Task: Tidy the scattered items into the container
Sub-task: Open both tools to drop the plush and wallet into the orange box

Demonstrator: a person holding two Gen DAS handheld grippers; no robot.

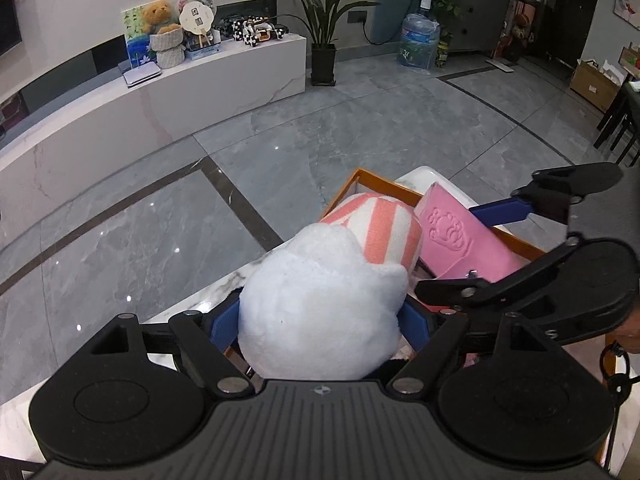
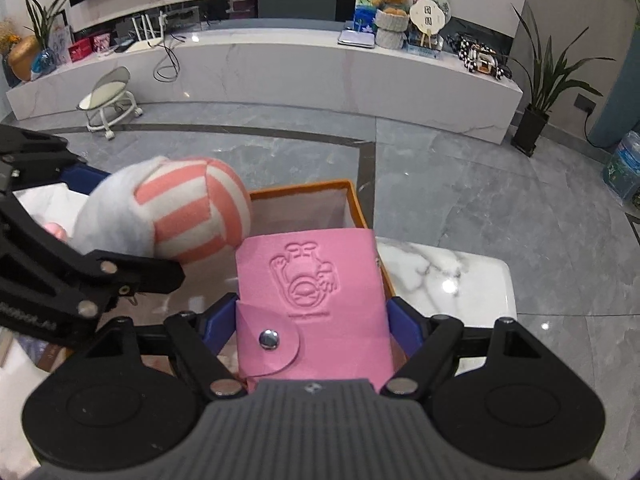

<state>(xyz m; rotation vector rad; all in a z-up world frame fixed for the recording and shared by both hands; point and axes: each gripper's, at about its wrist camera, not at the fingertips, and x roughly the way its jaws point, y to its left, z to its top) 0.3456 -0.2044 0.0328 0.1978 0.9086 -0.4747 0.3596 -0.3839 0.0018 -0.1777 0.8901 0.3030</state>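
A white plush toy with pink-striped cap (image 1: 320,304) is pinched by the left fingers (image 1: 224,320), a pink snap-button wallet (image 2: 316,312) by the right fingers (image 2: 400,316); both are held over the orange-rimmed container (image 2: 352,196), lying at twelve o'clock on the marble bench (image 2: 444,276).

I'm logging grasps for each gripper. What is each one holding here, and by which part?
The left gripper clamps the plush toy across its white fluffy end. The right gripper grips the pink wallet by its side edges near the snap flap, above the orange-rimmed box.

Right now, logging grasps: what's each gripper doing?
Left gripper: shut on plush toy.
Right gripper: shut on pink wallet.
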